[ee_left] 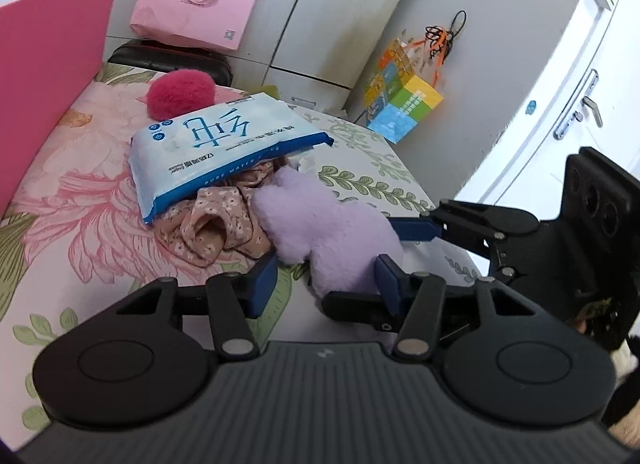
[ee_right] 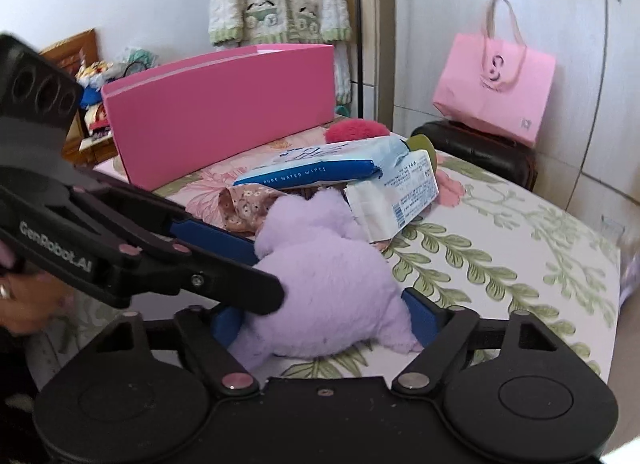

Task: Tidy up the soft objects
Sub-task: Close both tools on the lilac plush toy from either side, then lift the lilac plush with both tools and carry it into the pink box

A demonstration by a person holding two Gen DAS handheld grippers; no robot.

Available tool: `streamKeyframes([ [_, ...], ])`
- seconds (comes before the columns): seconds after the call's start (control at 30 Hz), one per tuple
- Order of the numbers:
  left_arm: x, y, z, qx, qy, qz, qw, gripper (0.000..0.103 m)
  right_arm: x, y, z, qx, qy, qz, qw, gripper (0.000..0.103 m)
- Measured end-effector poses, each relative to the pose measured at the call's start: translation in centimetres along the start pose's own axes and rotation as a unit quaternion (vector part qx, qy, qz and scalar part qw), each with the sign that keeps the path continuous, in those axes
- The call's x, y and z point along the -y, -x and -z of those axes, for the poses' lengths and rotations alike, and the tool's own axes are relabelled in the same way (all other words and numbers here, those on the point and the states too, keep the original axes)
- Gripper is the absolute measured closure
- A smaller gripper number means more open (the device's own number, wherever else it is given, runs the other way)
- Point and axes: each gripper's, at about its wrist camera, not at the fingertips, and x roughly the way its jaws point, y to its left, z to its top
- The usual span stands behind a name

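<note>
A lilac plush toy lies on the floral bedsheet, at the near end of a small heap. My left gripper straddles its near end; bare sheet shows between its left pad and the fur, so it is open. It reaches in from the left in the right wrist view. My right gripper also has the toy between its blue pads, close to both flanks without squeezing. Behind the toy lie a floral cloth, a blue-and-white wipes pack and a red pompom.
A tall pink box stands on the bed behind the heap. A second white packet leans by the wipes. A pink paper bag sits on a black case past the bed. The mattress edge drops off at the right.
</note>
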Motion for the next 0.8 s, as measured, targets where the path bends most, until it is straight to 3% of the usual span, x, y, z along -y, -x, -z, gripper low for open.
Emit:
streamKeyframes([
  [0.13, 0.0, 0.3, 0.6, 0.005, 0.024, 0.016, 0.9996, 0.066, -1.1, 0.1, 0.4, 0.001, -0.018, 0.028, 0.999, 0.024],
  [0.33, 0.4, 0.4, 1.2, 0.006, 0.017, 0.037, 0.9992, 0.066, -2.9, 0.6, 1.0, 0.012, -0.055, 0.089, 0.994, 0.025],
  [0.57, 1.6, 1.5, 1.6, 0.007, -0.027, 0.033, 0.9991, 0.066, -5.2, 1.2, 1.8, 0.035, -0.112, 0.154, 0.981, 0.025],
  [0.8, 2.2, 4.4, 1.5, -0.006, -0.059, 0.008, 0.9982, 0.066, -7.7, 1.8, 2.1, 0.061, -0.182, 0.159, 0.968, 0.026],
])
